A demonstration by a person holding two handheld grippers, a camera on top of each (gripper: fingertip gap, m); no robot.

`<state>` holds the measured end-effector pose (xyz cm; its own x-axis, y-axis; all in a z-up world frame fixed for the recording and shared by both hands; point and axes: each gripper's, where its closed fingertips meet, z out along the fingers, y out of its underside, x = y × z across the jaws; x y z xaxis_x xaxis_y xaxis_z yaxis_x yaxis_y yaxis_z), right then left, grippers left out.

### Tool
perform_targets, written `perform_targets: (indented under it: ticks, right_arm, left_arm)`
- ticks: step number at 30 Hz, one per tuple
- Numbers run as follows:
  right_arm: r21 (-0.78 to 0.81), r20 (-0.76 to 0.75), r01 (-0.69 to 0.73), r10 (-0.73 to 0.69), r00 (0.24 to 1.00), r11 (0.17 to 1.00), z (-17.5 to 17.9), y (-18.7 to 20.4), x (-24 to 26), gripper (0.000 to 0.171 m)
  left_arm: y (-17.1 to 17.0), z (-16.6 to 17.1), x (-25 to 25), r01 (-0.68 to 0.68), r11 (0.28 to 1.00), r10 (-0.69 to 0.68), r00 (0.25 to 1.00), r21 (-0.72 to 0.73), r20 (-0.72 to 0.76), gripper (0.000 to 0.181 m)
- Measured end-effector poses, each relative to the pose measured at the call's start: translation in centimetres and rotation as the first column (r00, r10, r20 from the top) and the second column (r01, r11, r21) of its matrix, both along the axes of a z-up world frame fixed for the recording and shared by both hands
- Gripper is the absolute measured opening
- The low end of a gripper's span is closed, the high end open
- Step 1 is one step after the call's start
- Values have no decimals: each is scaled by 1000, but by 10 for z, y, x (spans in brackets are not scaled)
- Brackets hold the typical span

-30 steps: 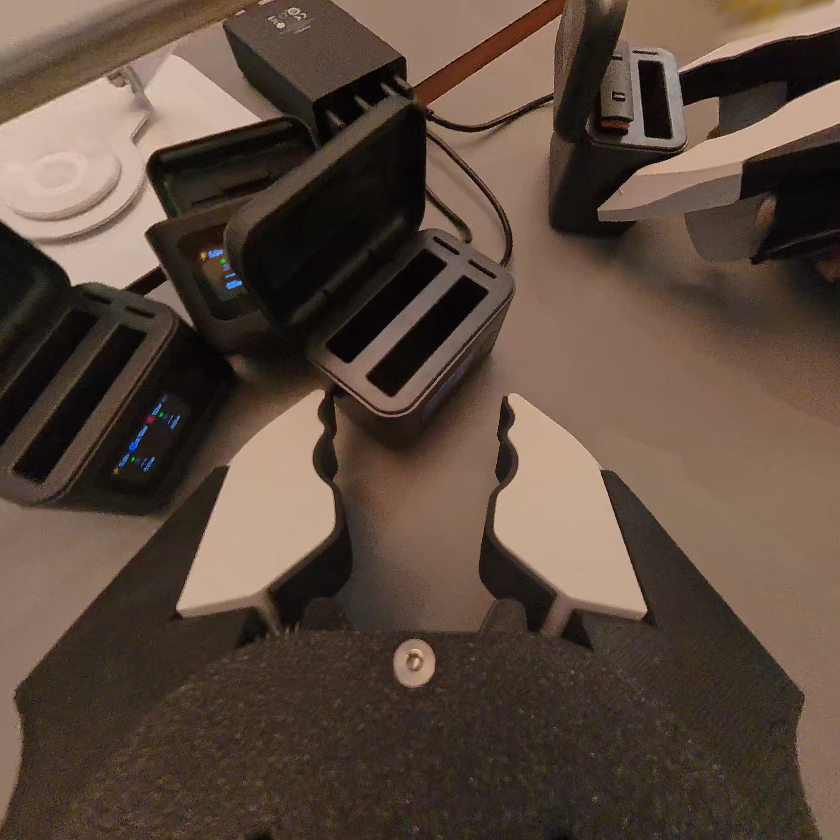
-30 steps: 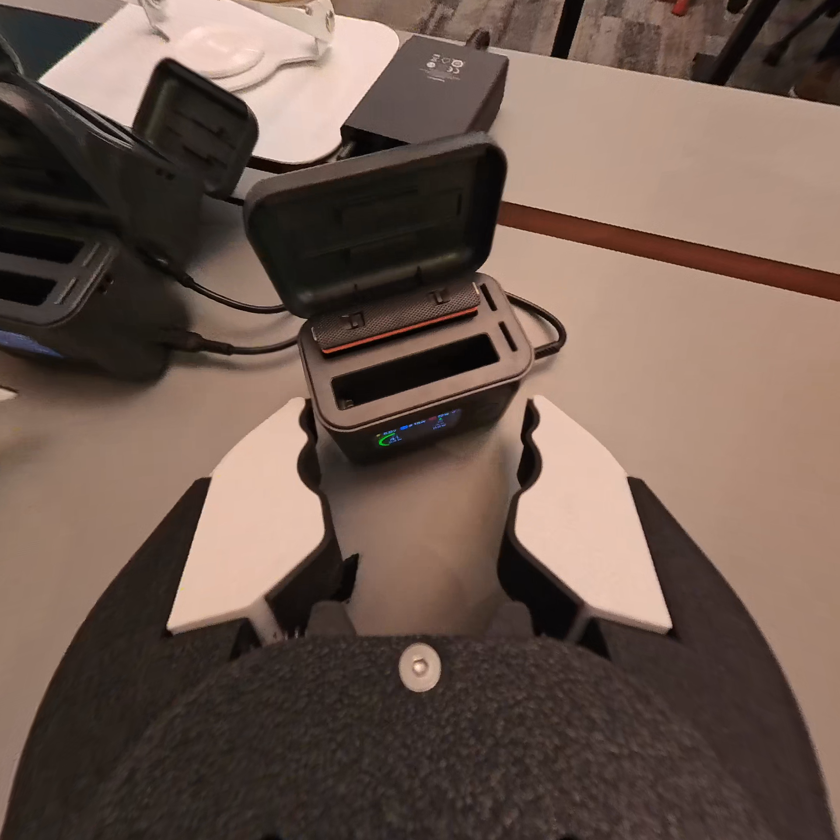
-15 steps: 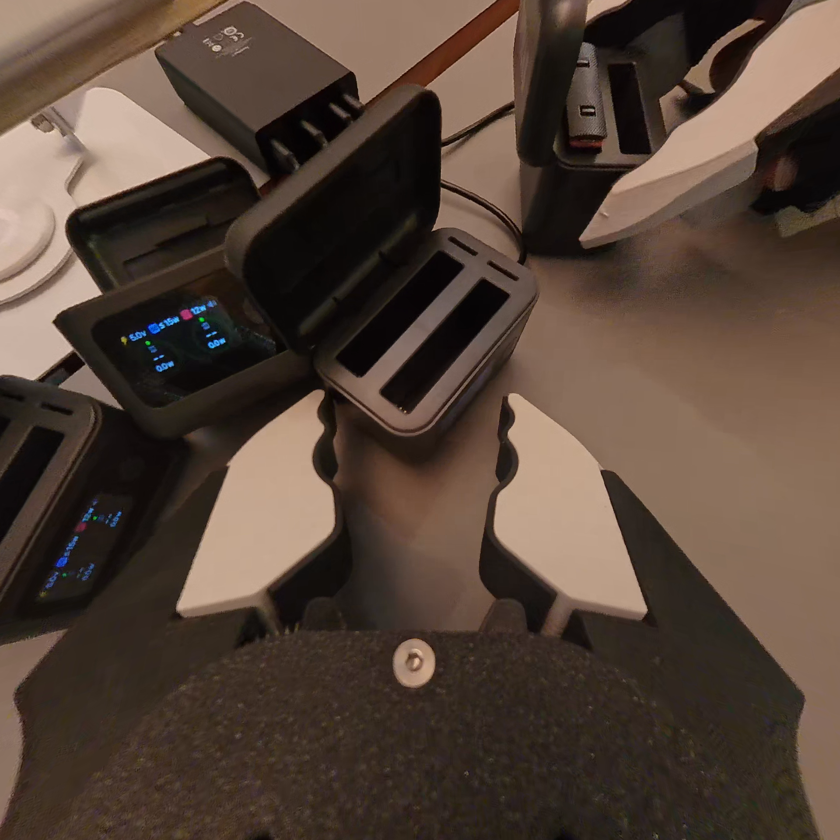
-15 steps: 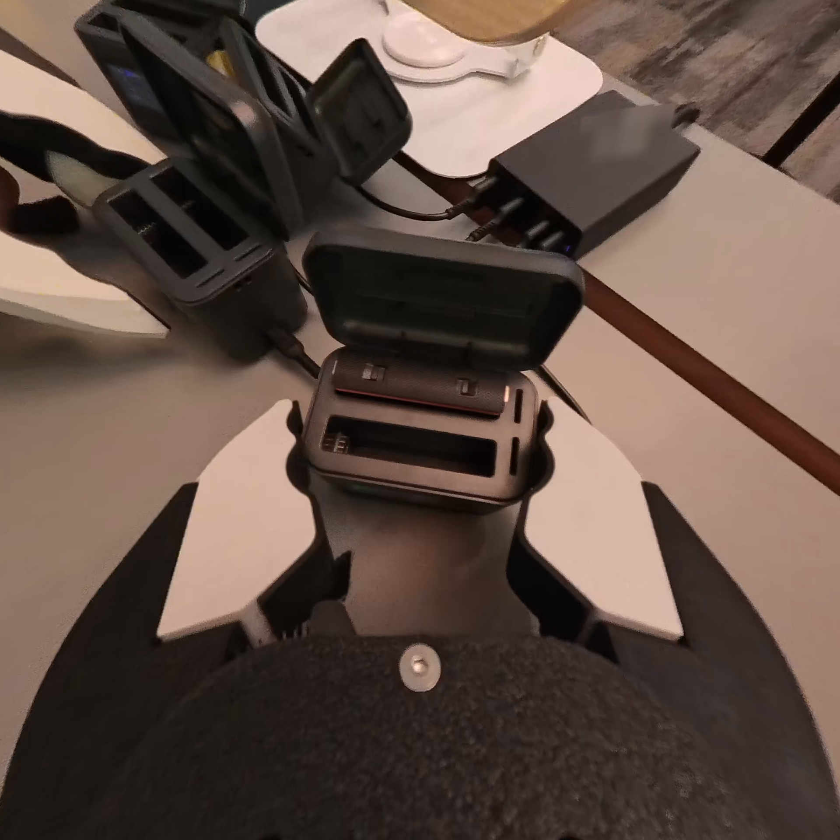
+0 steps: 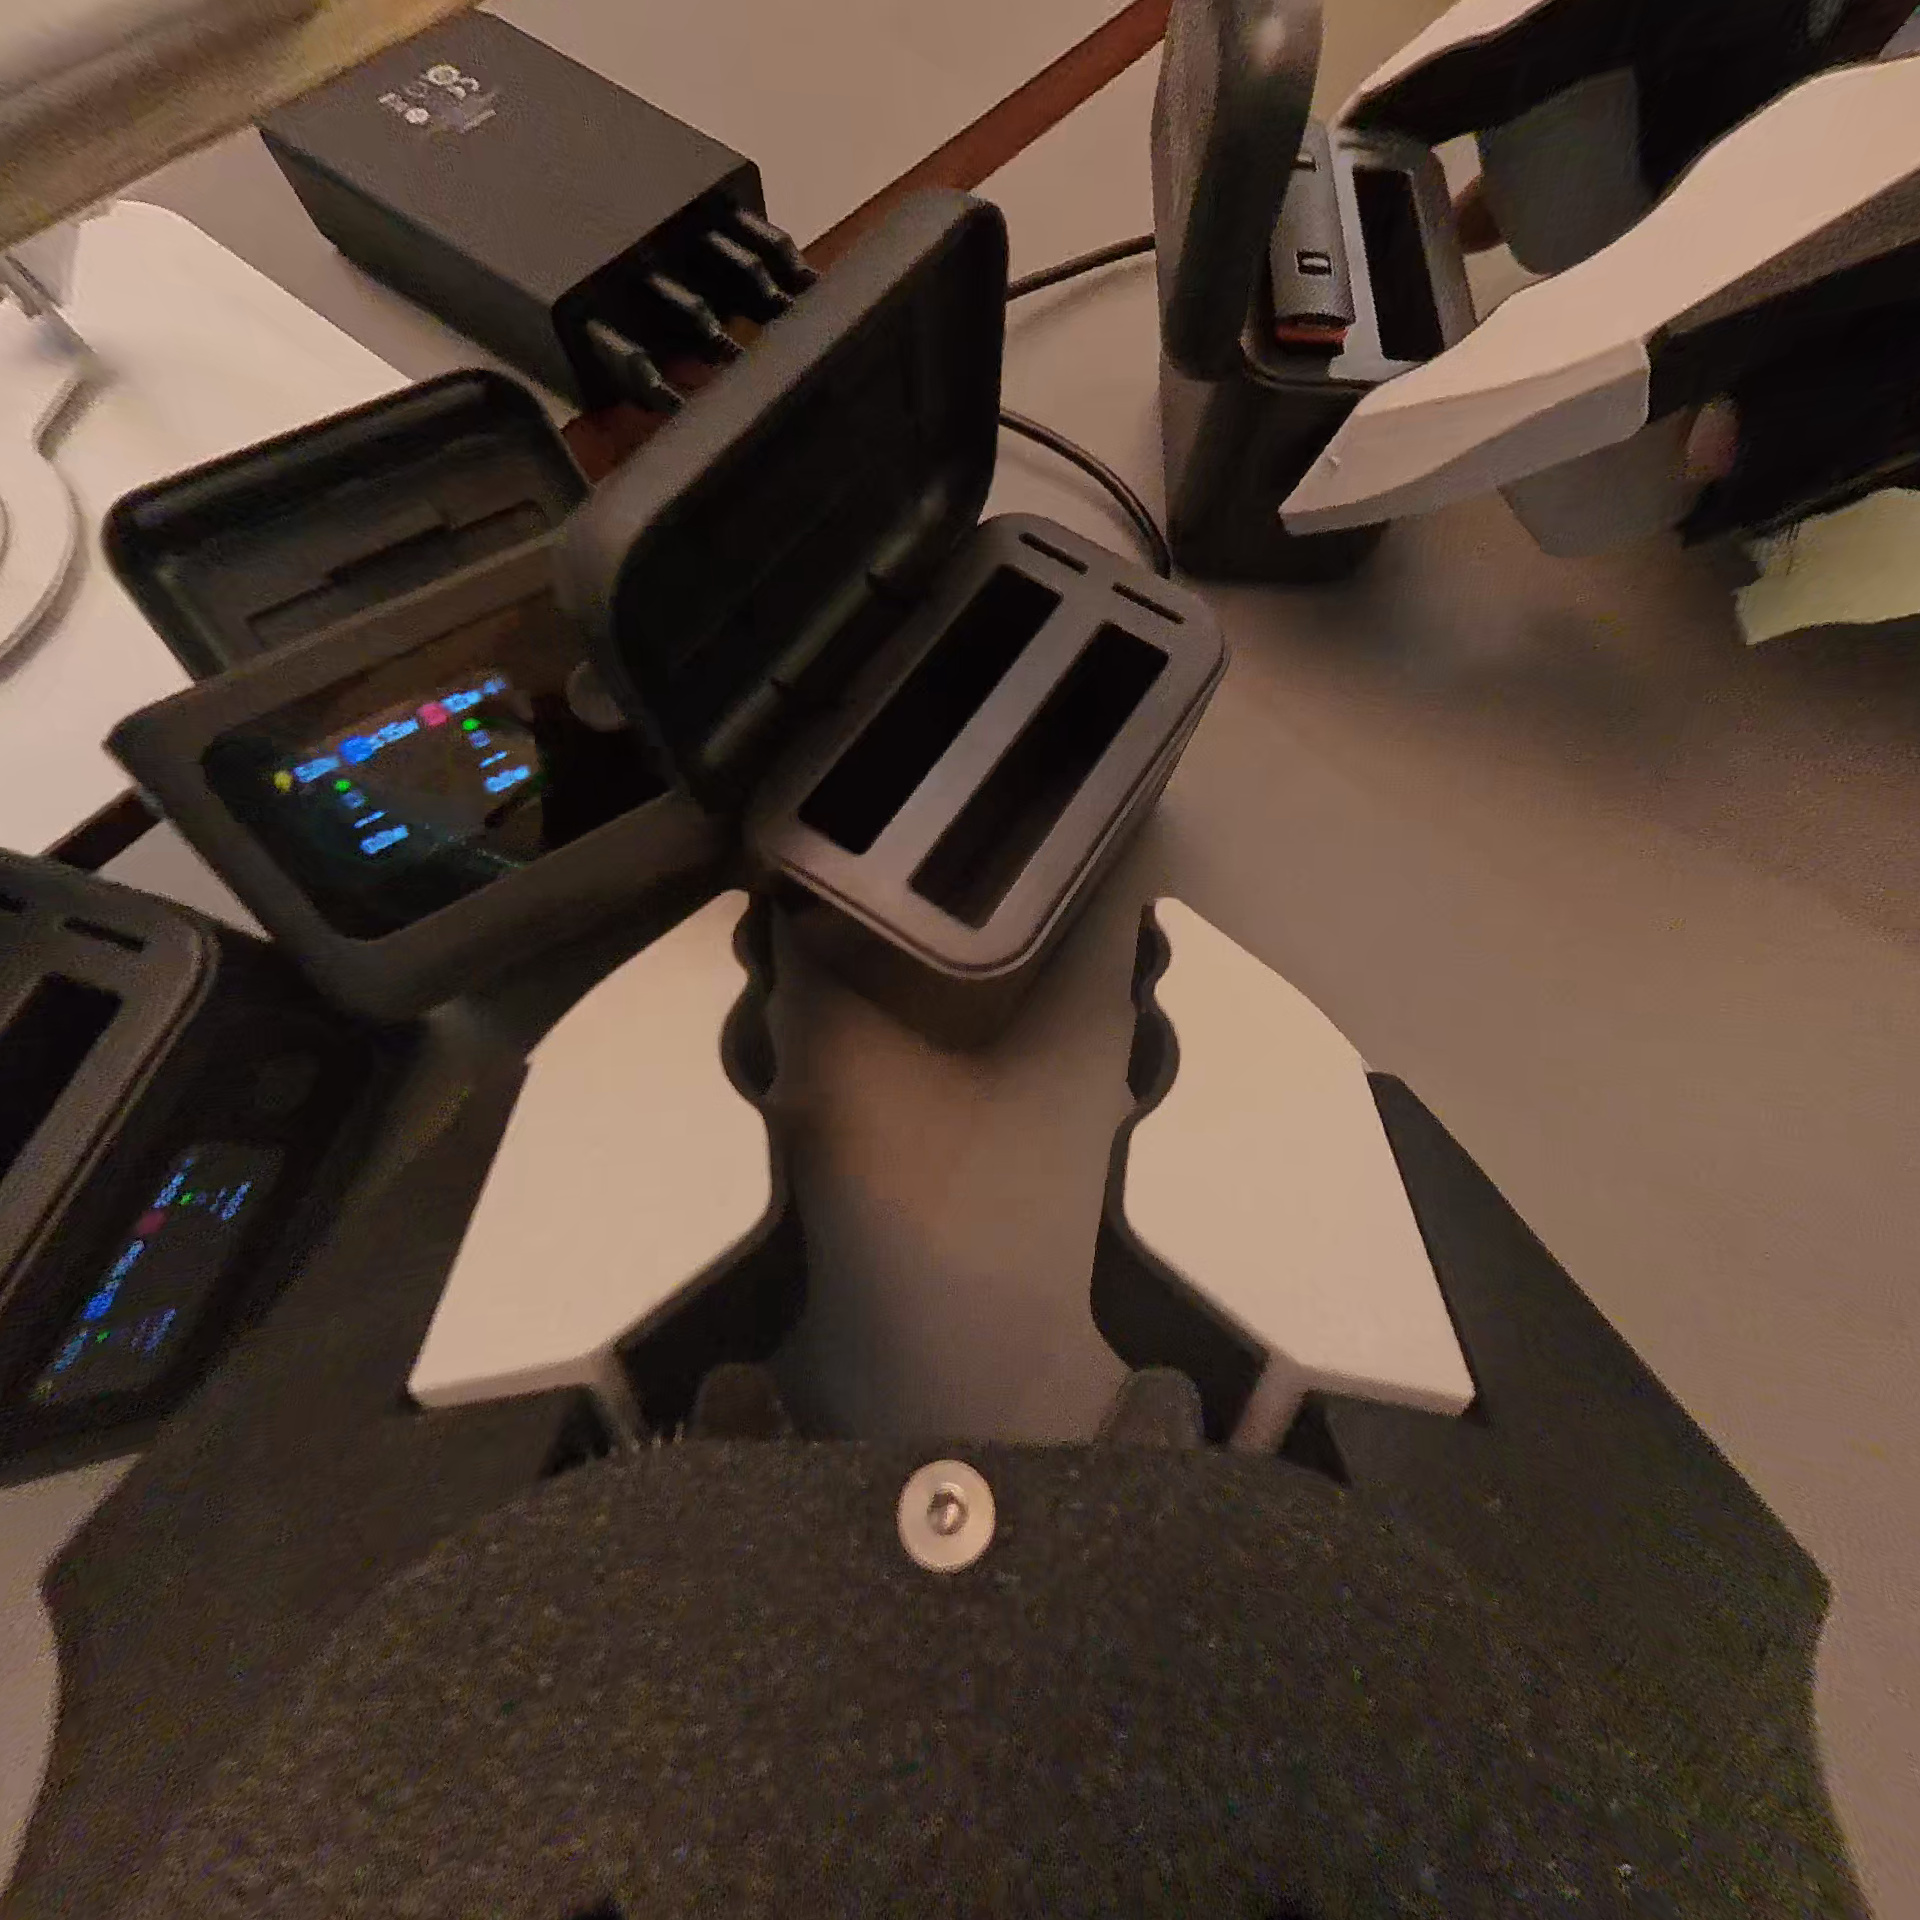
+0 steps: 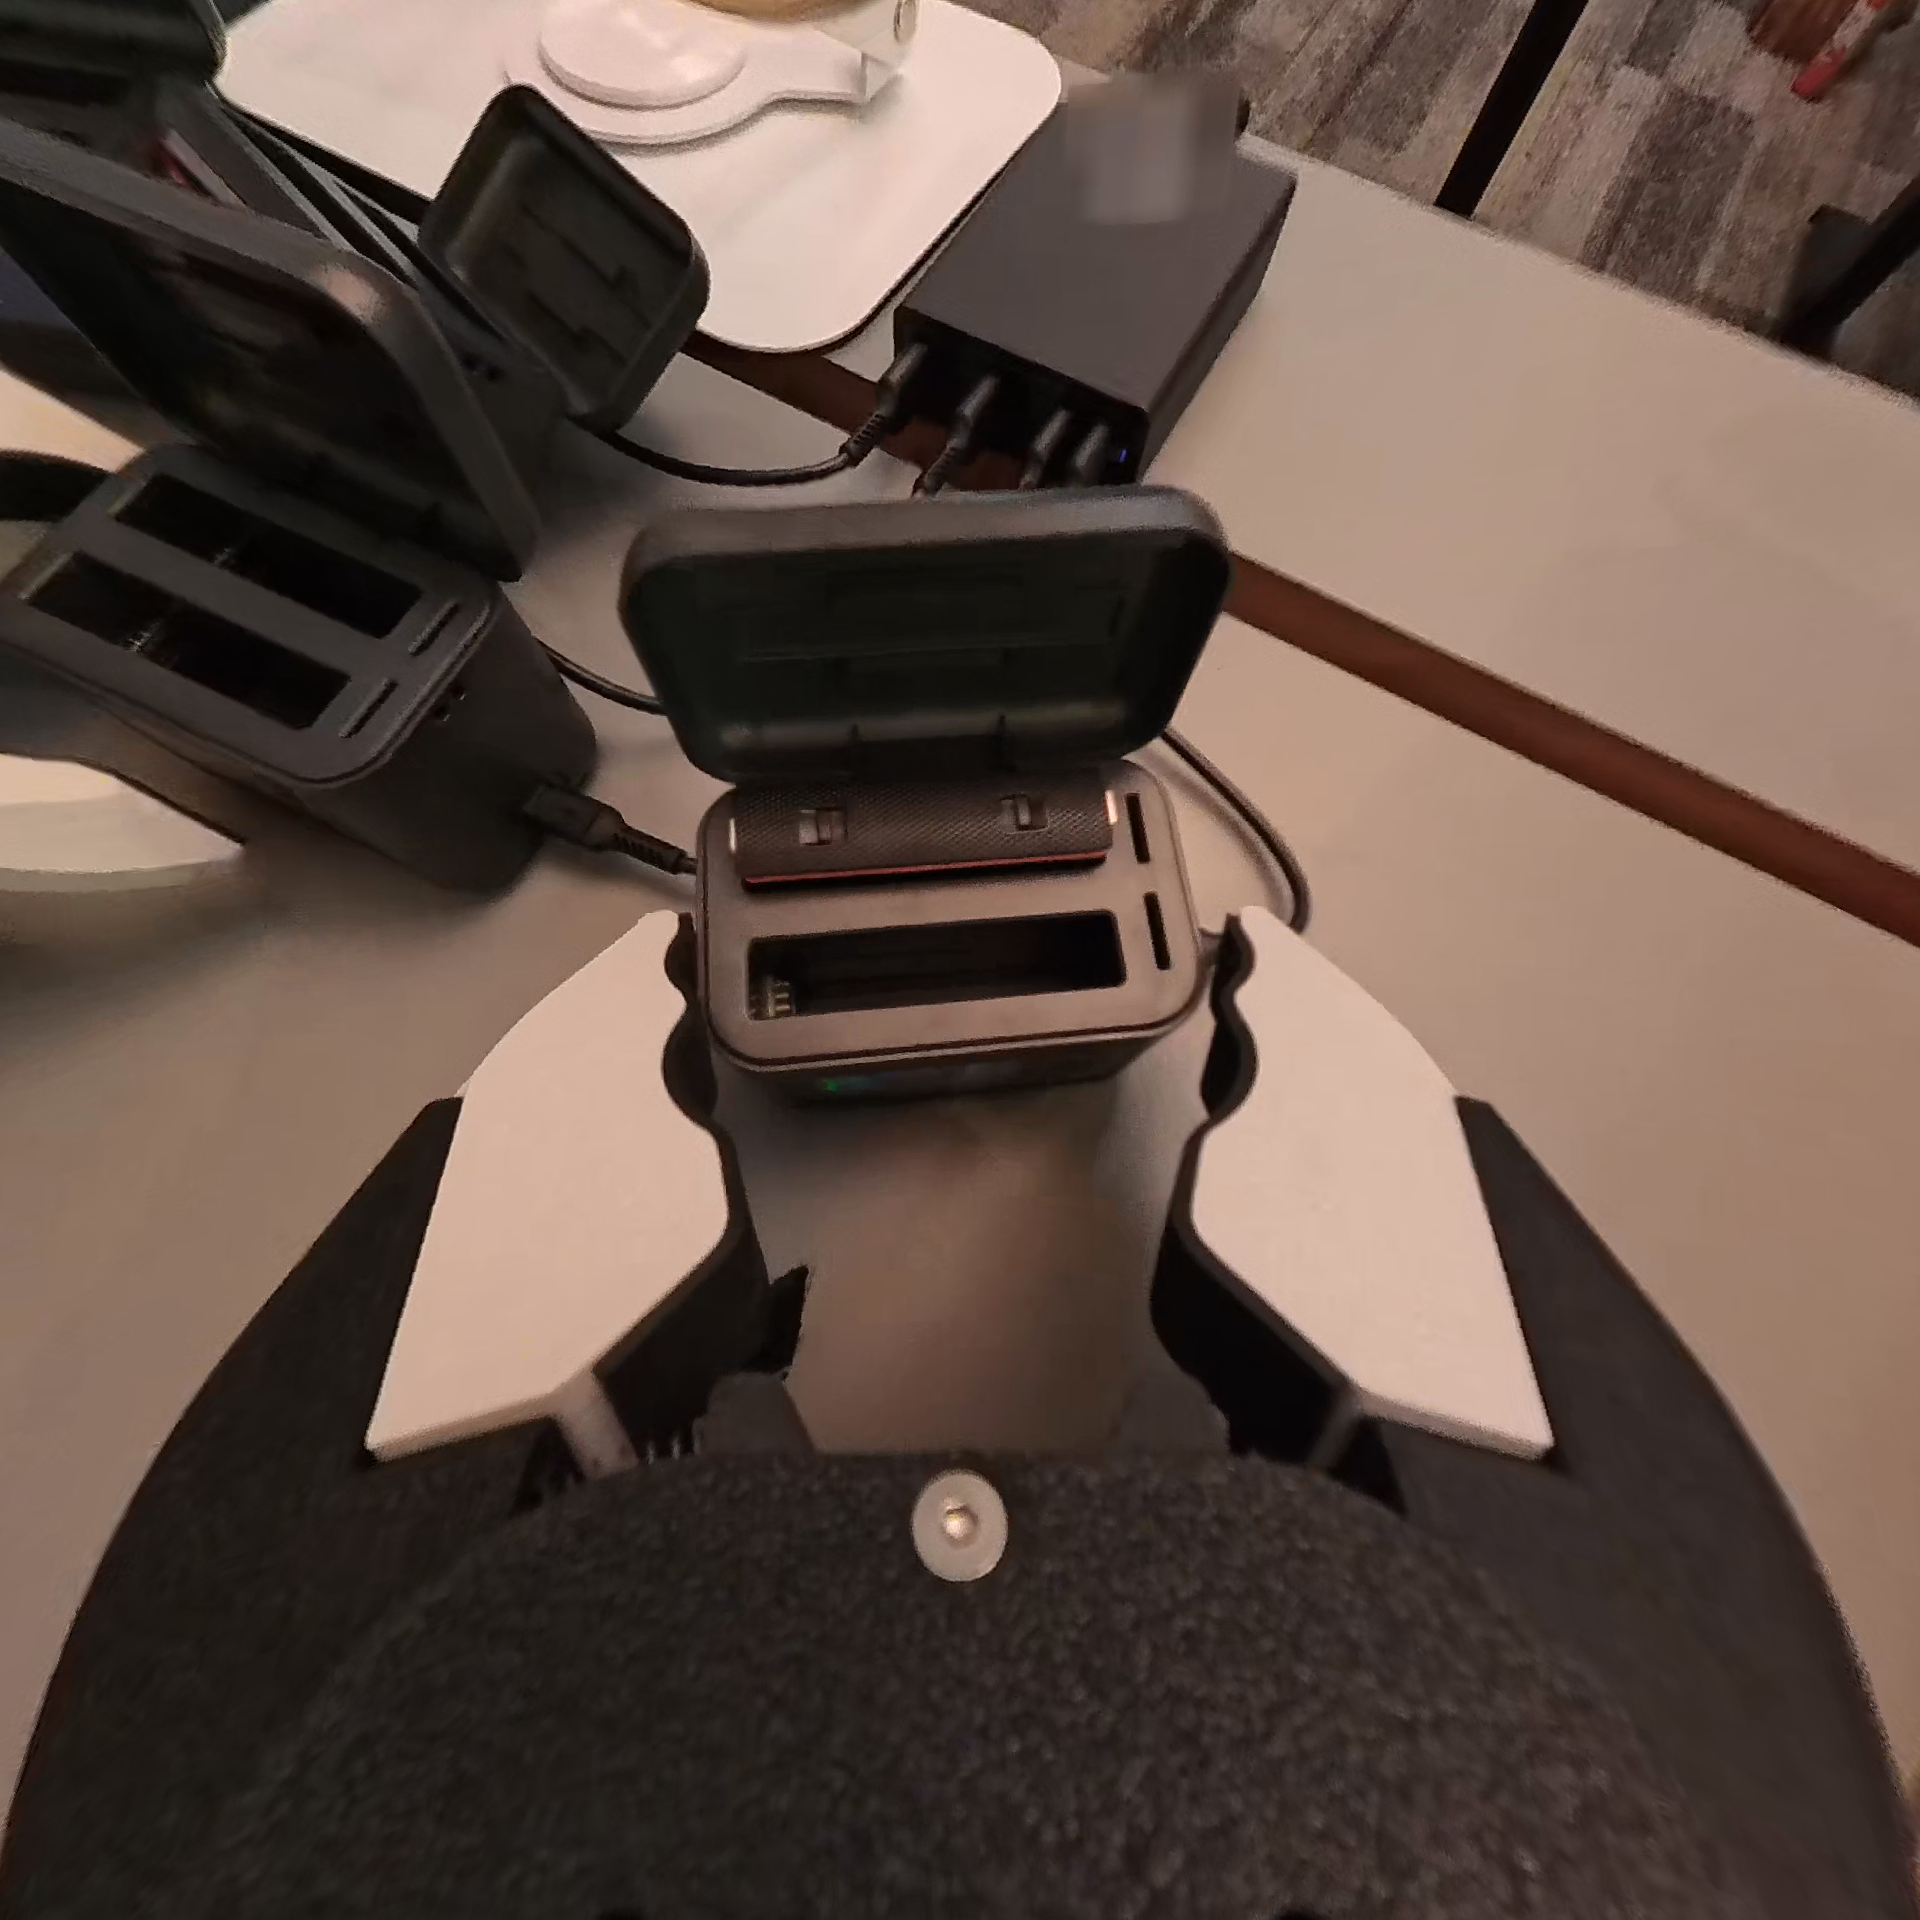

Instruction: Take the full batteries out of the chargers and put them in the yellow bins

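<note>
One battery left in the charger framed by the right tool.

A black battery [image 6: 920, 831] with a red edge is seated in the rear slot of an open-lidded charger [image 6: 940, 1013]; the front slot is empty. The right tool [image 6: 951, 925] is spread wide, its white fingers [image 6: 582, 1174] flanking the charger without a grip being seen. The left tool [image 5: 945, 914] is likewise held wide and empty before a second charger [image 5: 987, 769], whose two slots are bare. Everything is carried on a pale grey surface [image 6: 1558, 935] crossed by a brown strip [image 6: 1579, 758]; patterned carpet [image 6: 1662, 156] is seen beyond. A black power hub [image 6: 1101, 301] with plugged cables and a white pad [image 6: 831, 177] lie behind. Two further chargers [image 5: 395, 790] are cut off at the left, their lit screens blurred. No yellow bin can be made out.
</note>
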<state>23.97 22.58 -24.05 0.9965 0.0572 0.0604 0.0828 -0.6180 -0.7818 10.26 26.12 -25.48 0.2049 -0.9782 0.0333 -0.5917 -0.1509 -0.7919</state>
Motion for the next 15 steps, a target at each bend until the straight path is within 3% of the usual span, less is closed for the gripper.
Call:
perform_targets:
  ticks: [5,11,15]
  right_arm:
    - [102,132,-35,21,991,994,45,1,-15,96]
    - [81,205,-332,310,928,940,58,14,-88,81]
    - [36,261,-454,431,864,890,70,42,-105,65]
  left_arm:
    - [14,20,-26,-30,1000,30,998,2,48,63]
    - [42,62,-40,-74,995,59,976,64,208,56]
    - [51,62,-30,-20,974,-8,992,224,124,57]
